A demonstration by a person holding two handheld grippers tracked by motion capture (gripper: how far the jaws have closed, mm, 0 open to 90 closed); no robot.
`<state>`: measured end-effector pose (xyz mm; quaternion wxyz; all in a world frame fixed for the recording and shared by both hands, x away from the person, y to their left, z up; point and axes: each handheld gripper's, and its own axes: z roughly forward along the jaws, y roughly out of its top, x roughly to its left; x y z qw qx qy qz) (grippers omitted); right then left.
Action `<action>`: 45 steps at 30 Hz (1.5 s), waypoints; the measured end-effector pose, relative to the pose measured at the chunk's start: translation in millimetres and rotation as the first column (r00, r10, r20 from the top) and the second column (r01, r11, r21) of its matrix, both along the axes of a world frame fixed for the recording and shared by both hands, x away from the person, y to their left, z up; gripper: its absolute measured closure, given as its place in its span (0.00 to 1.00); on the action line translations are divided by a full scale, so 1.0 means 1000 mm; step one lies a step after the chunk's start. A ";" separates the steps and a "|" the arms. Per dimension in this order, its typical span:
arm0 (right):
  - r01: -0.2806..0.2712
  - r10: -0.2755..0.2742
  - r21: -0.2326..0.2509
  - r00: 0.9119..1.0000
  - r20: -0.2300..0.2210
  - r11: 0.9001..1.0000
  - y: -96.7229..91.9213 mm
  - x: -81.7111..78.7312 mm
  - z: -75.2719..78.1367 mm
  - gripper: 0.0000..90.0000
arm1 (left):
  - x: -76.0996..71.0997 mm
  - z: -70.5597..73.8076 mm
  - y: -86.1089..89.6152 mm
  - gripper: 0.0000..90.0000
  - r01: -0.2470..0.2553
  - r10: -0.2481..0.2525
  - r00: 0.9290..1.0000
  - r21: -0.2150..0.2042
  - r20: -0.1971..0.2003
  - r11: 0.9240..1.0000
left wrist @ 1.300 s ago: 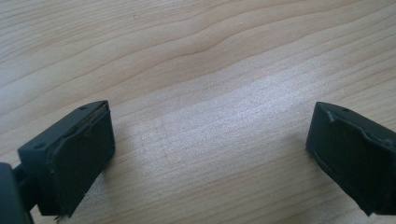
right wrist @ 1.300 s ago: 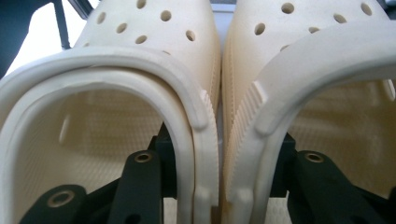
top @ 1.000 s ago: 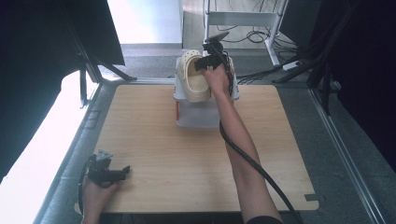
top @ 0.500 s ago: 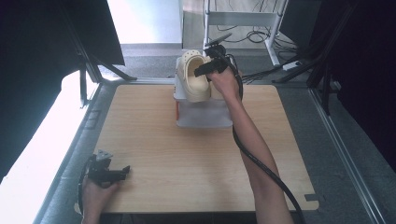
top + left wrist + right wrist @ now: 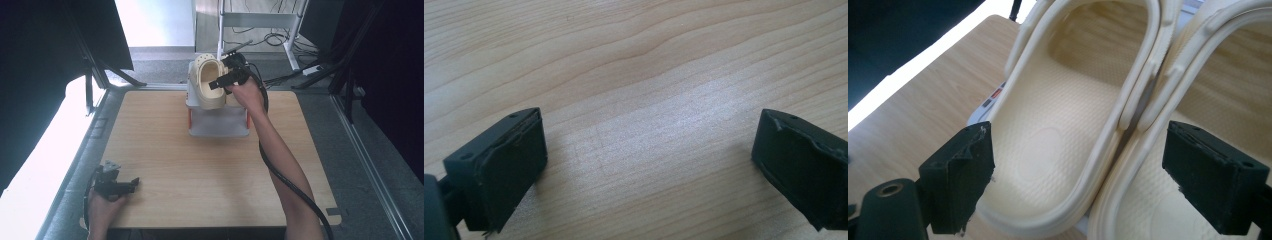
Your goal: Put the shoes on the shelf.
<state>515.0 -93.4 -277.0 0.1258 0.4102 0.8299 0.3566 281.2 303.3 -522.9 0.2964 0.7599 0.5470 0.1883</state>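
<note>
The right claw (image 5: 216,84) is held outstretched over the cream clogs (image 5: 209,87) on the box (image 5: 218,122), its jaws just opened wide, gripping nothing. The left claw (image 5: 134,183) is rested wide on the surface (image 5: 220,175).

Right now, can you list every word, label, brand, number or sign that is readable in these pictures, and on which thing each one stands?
None can be read.
Small red and dark label on the box edge under the left clog: too blurred to read.
Clogs, wooden table and both grippers' black pads: no text visible.
</note>
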 end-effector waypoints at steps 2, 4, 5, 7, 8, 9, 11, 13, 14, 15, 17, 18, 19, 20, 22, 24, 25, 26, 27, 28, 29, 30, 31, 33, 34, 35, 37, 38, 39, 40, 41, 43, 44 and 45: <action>-0.017 0.017 0.006 1.000 0.004 1.000 -0.002 -0.005 0.001 0.15 | 0.000 0.000 0.000 0.01 0.001 -0.001 1.000 0.000 -0.001 1.000; -0.030 0.030 0.007 1.000 0.009 1.000 -0.003 -0.011 0.003 0.15 | 0.000 0.000 0.000 0.01 0.000 0.000 1.000 -0.001 -0.001 1.000; -0.036 0.036 0.004 0.999 0.012 0.999 -0.004 -0.014 0.004 0.15 | 0.000 0.000 0.000 0.01 -0.002 0.002 1.000 -0.004 -0.002 1.000; -0.049 0.049 0.008 0.999 0.016 0.999 -0.005 -0.020 0.006 0.15 | 0.000 0.000 0.000 0.01 -0.003 0.003 1.000 0.000 -0.003 1.000; -0.064 0.064 0.005 0.998 0.022 0.998 -0.006 -0.023 0.007 0.15 | 0.000 0.000 -0.001 0.01 -0.004 0.004 1.000 0.000 -0.003 1.000; -0.065 0.065 0.006 0.998 0.016 0.998 -0.006 -0.027 0.008 0.15 | 0.000 0.000 -0.001 0.01 -0.004 0.004 1.000 0.000 -0.003 1.000; -0.080 0.079 0.011 0.997 0.018 0.997 -0.009 -0.033 0.009 0.15 | 0.000 0.000 -0.001 0.01 -0.005 0.005 1.000 -0.001 0.001 1.000; -0.095 0.095 0.009 0.995 0.014 0.995 -0.011 -0.041 0.009 0.15 | 0.000 0.000 -0.001 0.01 -0.005 0.005 1.000 0.000 0.001 1.000; -0.106 0.106 0.003 0.994 0.017 0.994 -0.012 -0.044 0.009 0.15 | 0.000 0.000 -0.001 0.01 -0.005 0.005 1.000 0.000 0.001 1.000; -0.112 0.112 0.005 0.994 0.013 0.994 -0.014 -0.048 0.009 0.15 | 0.000 0.000 -0.001 0.01 -0.006 0.006 1.000 -0.001 0.003 1.000; -0.127 0.127 0.005 0.992 0.011 0.992 -0.017 -0.055 0.007 0.15 | 0.000 0.000 -0.001 0.01 -0.007 0.007 1.000 0.000 0.003 1.000; -0.132 0.132 0.007 0.991 0.010 0.991 -0.019 -0.058 0.007 0.15 | 0.000 0.000 -0.001 0.01 -0.006 0.006 1.000 -0.001 0.003 1.000; -0.138 0.138 0.005 0.990 0.013 0.990 -0.021 -0.062 0.006 0.15 | 0.000 0.000 -0.001 0.01 -0.006 0.006 1.000 0.000 0.004 1.000; -0.142 0.142 0.005 0.990 0.017 0.990 -0.023 -0.065 0.006 0.15 | 0.000 0.000 -0.001 0.01 -0.004 0.004 1.000 0.002 0.004 1.000; -0.153 0.153 0.002 0.988 0.020 0.988 -0.026 -0.071 0.004 0.15 | 0.000 0.000 -0.001 0.01 -0.005 0.005 1.000 0.002 0.004 1.000; -0.162 0.163 -0.004 0.986 0.024 0.987 -0.030 -0.077 0.001 0.15 | 0.000 0.000 -0.001 0.01 -0.007 0.007 1.000 0.000 0.006 1.000; -0.162 0.162 -0.004 0.987 0.023 0.987 -0.032 -0.080 0.000 0.14 | 0.000 0.000 -0.001 0.01 -0.006 0.006 1.000 0.001 0.005 1.000; -0.160 0.160 0.001 0.987 0.022 0.987 -0.034 -0.083 -0.001 0.14 | 0.000 0.000 -0.001 0.01 -0.007 0.007 1.000 0.000 0.005 1.000; -0.161 0.161 0.007 0.987 0.023 0.987 -0.036 -0.086 -0.003 0.14 | 0.000 0.000 -0.001 0.01 -0.007 0.007 1.000 0.000 0.006 1.000; -0.163 0.163 0.009 0.986 0.025 0.987 -0.039 -0.088 -0.004 0.14 | 0.000 0.000 -0.001 0.01 -0.007 0.007 1.000 0.001 0.006 1.000; -0.165 0.165 0.009 0.986 0.029 0.986 -0.041 -0.091 -0.005 0.14 | 0.000 0.000 -0.001 0.01 -0.007 0.007 1.000 0.002 0.006 1.000; -0.168 0.168 0.006 0.985 0.034 0.986 -0.044 -0.094 -0.006 0.14 | 0.000 0.000 -0.001 0.01 -0.007 0.007 1.000 0.002 0.006 1.000; -0.169 0.169 0.001 0.985 0.040 0.986 -0.046 -0.097 -0.008 0.14 | 0.000 0.000 -0.001 0.01 -0.007 0.007 1.000 0.001 0.006 1.000; -0.173 0.173 -0.002 0.984 0.047 0.985 -0.051 -0.102 -0.010 0.14 | 0.000 0.000 -0.001 0.01 -0.007 0.007 1.000 0.002 0.006 1.000; -0.176 0.176 -0.003 0.983 0.049 0.984 -0.053 -0.104 -0.012 0.14 | 0.000 0.000 -0.001 0.01 -0.007 0.007 1.000 0.001 0.006 1.000; -0.178 0.178 -0.005 0.983 0.045 0.984 -0.056 -0.106 -0.014 0.15 | 0.000 0.000 -0.001 0.01 -0.007 0.007 1.000 0.001 0.006 1.000; -0.181 0.181 -0.005 0.982 0.052 0.984 -0.060 -0.110 -0.018 0.15 | 0.000 0.000 -0.002 0.01 -0.008 0.008 1.000 0.001 0.006 1.000; -0.184 0.184 -0.012 0.981 0.054 0.983 -0.063 -0.112 -0.020 0.15 | 0.000 0.000 -0.001 0.01 -0.006 0.006 1.000 0.004 0.004 1.000; -0.182 0.183 -0.017 0.981 0.058 0.983 -0.065 -0.114 -0.023 0.15 | 0.000 0.000 -0.001 0.01 -0.005 0.005 1.000 0.004 0.004 1.000; -0.179 0.180 -0.022 0.982 0.063 0.984 -0.067 -0.116 -0.025 0.15 | 0.000 0.000 -0.001 0.01 -0.006 0.006 1.000 0.004 0.004 1.000; -0.178 0.179 -0.023 0.982 0.068 0.984 -0.070 -0.118 -0.028 0.15 | 0.000 0.000 -0.001 0.01 -0.006 0.006 1.000 0.004 0.004 1.000; -0.177 0.178 -0.019 0.982 0.065 0.984 -0.075 -0.121 -0.035 0.15 | 0.000 0.000 -0.001 0.01 -0.006 0.006 1.000 0.004 0.004 1.000; -0.179 0.180 -0.019 0.981 0.066 0.984 -0.077 -0.122 -0.038 0.15 | 0.000 0.000 -0.001 0.01 -0.006 0.006 1.000 0.004 0.004 1.000; -0.174 0.175 -0.018 0.982 0.068 0.985 -0.079 -0.124 -0.042 0.14 | 0.000 0.000 -0.002 0.01 -0.006 0.006 1.000 0.004 0.004 1.000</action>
